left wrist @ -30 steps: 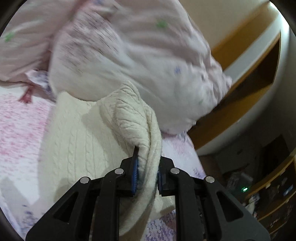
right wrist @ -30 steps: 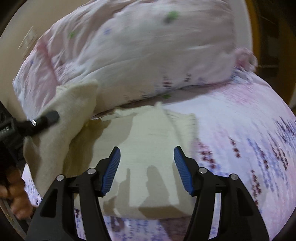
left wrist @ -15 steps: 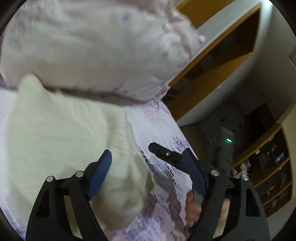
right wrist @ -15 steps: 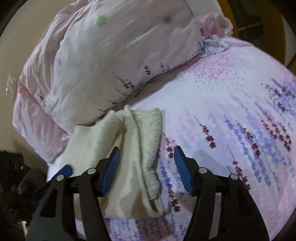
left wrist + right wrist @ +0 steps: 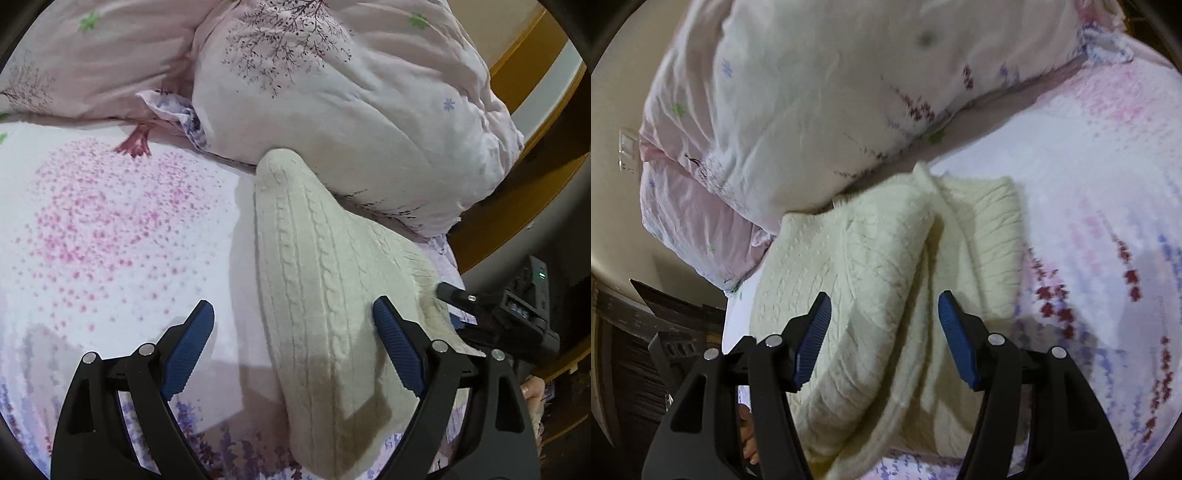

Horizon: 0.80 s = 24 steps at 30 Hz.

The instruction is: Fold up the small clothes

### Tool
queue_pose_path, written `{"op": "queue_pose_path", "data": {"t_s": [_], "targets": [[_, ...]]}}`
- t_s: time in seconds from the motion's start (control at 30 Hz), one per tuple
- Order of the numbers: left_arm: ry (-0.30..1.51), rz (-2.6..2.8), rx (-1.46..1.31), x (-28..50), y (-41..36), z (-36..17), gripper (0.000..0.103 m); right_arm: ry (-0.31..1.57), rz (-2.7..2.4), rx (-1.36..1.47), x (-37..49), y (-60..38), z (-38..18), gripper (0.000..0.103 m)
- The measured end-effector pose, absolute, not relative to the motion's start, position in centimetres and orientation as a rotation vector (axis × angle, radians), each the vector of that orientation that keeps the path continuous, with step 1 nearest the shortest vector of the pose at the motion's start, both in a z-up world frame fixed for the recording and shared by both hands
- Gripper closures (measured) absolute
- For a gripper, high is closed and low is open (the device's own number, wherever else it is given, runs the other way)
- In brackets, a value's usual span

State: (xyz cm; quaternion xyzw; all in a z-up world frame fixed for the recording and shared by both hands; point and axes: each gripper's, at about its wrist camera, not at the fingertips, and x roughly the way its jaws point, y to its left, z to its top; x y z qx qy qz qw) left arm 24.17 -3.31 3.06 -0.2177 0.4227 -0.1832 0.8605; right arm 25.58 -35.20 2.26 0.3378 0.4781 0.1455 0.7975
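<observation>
One cream cable-knit sweater [image 5: 325, 280] lies folded on the bed, its far end touching the pillow [image 5: 362, 110]. In the right wrist view the sweater [image 5: 886, 277] shows two rolled folds side by side, with a ribbed edge on the right.

Two grippers are in use. The left gripper [image 5: 291, 347] has let go: its jaws are opening wide, one blue pad [image 5: 188, 347] over bare sheet and the other over the knit, neither pressing on it. The right gripper [image 5: 884, 339] hovers over the sweater with its jaws parted and the folds showing between them; no pad squeezes the cloth. In the left wrist view the right gripper's black body [image 5: 509, 314] shows at the sweater's right edge.

Two pillows are visible in the left wrist view: the large pale one with a branch print, and a pinker one [image 5: 92, 55] behind it to the left. Part of a hand [image 5: 748, 439] shows low in the right wrist view.

The surface is a bed sheet [image 5: 110, 229], white with pink speckles and purple lavender sprigs near the grippers. Beyond the pillow is a wooden headboard or shelf [image 5: 517, 192] in orange-brown. A beige wall [image 5: 624, 229] with a switch plate [image 5: 628, 149] stands at the left of the right wrist view, with dark furniture below it.
</observation>
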Motion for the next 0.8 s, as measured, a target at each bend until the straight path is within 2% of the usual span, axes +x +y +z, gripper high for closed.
{"op": "queue_pose_path", "data": {"t_s": [0.07, 0.13, 0.17, 0.2, 0.23, 0.27, 0.47, 0.63, 0.8], "targets": [[0.895, -0.431, -0.483, 24.0, -3.4, 2.7, 0.015, 1.051, 0.313, 0.733, 26.3, -34.9, 1.6, 0.043], [0.91, -0.467, -0.515, 24.3, -3.7, 2.1, 0.017, 1.053, 0.308, 0.749, 26.9, -34.8, 1.0, 0.05], [0.919, -0.486, -0.532, 24.3, -3.8, 1.8, 0.018, 1.05, 0.305, 0.754, 27.1, -34.8, 0.9, 0.062], [0.932, -0.505, -0.552, 24.4, -3.9, 1.3, 0.018, 1.043, 0.294, 0.744, 27.3, -34.7, 0.8, 0.078], [0.941, -0.514, -0.565, 24.4, -3.9, 1.1, 0.018, 1.035, 0.284, 0.728, 27.4, -34.7, 0.8, 0.087], [0.943, -0.521, -0.577, 24.4, -3.9, 0.9, 0.018, 1.014, 0.285, 0.709, 27.3, -34.7, 1.2, 0.09], [0.908, -0.567, -0.575, 23.4, -3.6, 1.0, 0.018, 0.795, 0.199, 0.471, 25.5, -34.5, 6.9, 0.091], [0.928, -0.585, -0.551, 23.4, -4.5, 0.6, 0.018, 0.851, 0.127, 0.402, 26.6, -35.1, 6.3, 0.091], [0.933, -0.588, -0.545, 23.6, -4.8, 0.4, 0.019, 0.828, 0.133, 0.386, 27.3, -34.9, 6.1, 0.091]]}}
